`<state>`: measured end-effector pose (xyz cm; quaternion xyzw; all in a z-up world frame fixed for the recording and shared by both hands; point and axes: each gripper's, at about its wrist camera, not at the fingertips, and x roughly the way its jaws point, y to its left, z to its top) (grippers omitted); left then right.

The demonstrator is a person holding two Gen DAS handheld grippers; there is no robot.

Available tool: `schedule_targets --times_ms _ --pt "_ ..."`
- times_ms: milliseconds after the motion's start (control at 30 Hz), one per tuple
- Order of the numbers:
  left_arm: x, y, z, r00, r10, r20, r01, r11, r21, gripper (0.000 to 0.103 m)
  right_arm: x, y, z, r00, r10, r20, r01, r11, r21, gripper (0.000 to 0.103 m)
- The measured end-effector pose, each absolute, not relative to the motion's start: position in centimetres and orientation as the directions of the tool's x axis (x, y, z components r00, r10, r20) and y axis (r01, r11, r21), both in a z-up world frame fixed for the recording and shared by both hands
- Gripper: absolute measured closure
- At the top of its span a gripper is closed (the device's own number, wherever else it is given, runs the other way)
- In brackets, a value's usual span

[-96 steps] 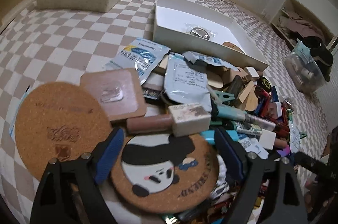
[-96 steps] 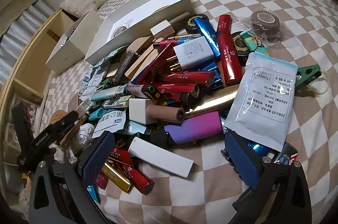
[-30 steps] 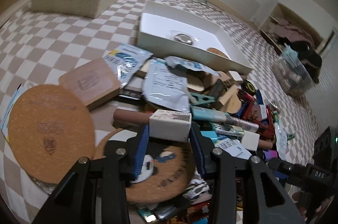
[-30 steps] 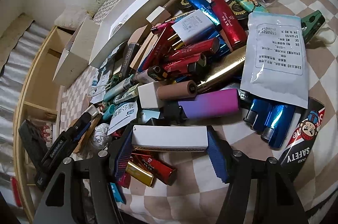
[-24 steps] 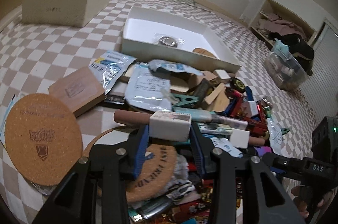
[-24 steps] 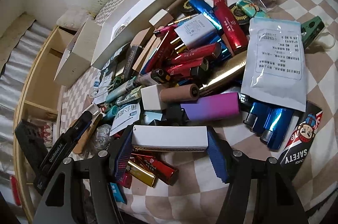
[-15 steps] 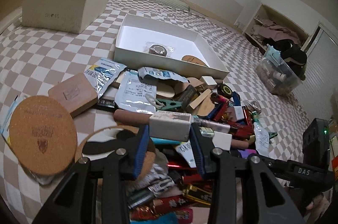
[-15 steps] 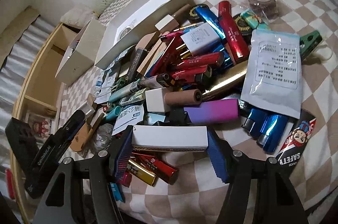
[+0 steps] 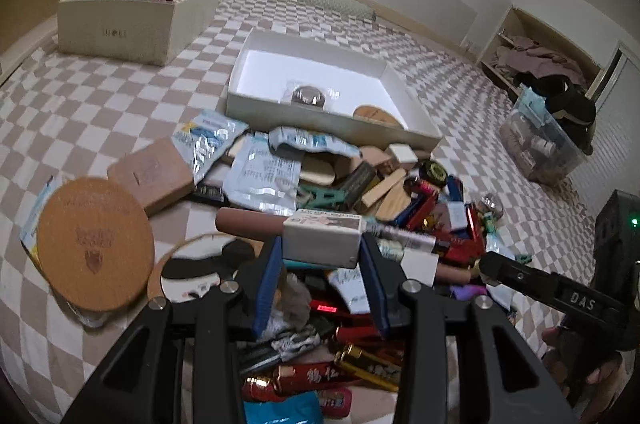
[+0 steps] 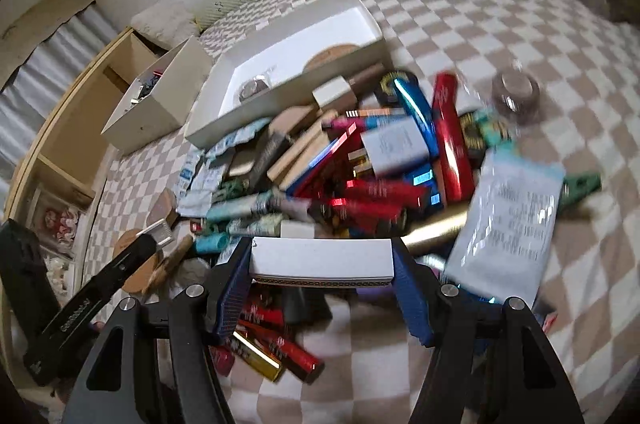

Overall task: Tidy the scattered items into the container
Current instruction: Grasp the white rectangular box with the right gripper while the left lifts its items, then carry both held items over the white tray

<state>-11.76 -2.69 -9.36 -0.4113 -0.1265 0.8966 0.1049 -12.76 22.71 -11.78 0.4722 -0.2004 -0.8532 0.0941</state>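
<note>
My left gripper is shut on a brown tube with a white cap, held above the pile of scattered items. My right gripper is shut on a long white box, lifted over the same pile. The shallow white tray lies beyond the pile; a bagged tape roll and a cork piece lie in it. The same tray sits up and left of centre in the right wrist view. The right gripper also shows in the left wrist view.
A deeper cream box with small items stands far left. Two cork coasters and a brown pad lie left of the pile. A foil pouch and a tape roll lie at the right. Checkered cloth covers the surface.
Both grippers closed on their items, then rose: the tube and the white box are lifted off the pile. The right wrist view has rolled and blurred, and the tray shows more.
</note>
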Motion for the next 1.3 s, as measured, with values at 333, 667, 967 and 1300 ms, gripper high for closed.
schedule_targets --times_ms 333,667,967,1300 --pt "-15.0 -1.6 -5.1 -0.700 0.267 -0.663 -0.111 -0.957 -0.268 0.064 -16.6 22.2 -7.9 -0.603 -0.303 -0.738 0.065 -0.941 0.332 0.037" --pt "-18.3 0.4 -1.6 -0.741 0.244 -0.626 -0.134 -0.967 -0.218 0.064 -20.6 20.8 -3.7 -0.660 -0.277 -0.698 0.142 -0.959 0.246 0.037" --pt "-20.3 0.7 -0.3 -0.749 0.242 -0.617 -0.138 -0.967 -0.212 0.064 -23.0 20.0 -1.2 -0.703 -0.247 -0.667 0.169 -0.969 0.181 0.037" --pt "-21.7 0.2 -0.4 -0.745 0.246 -0.619 -0.135 -0.966 -0.222 0.064 -24.4 20.0 -1.1 -0.703 -0.242 -0.668 0.170 -0.970 0.173 0.037"
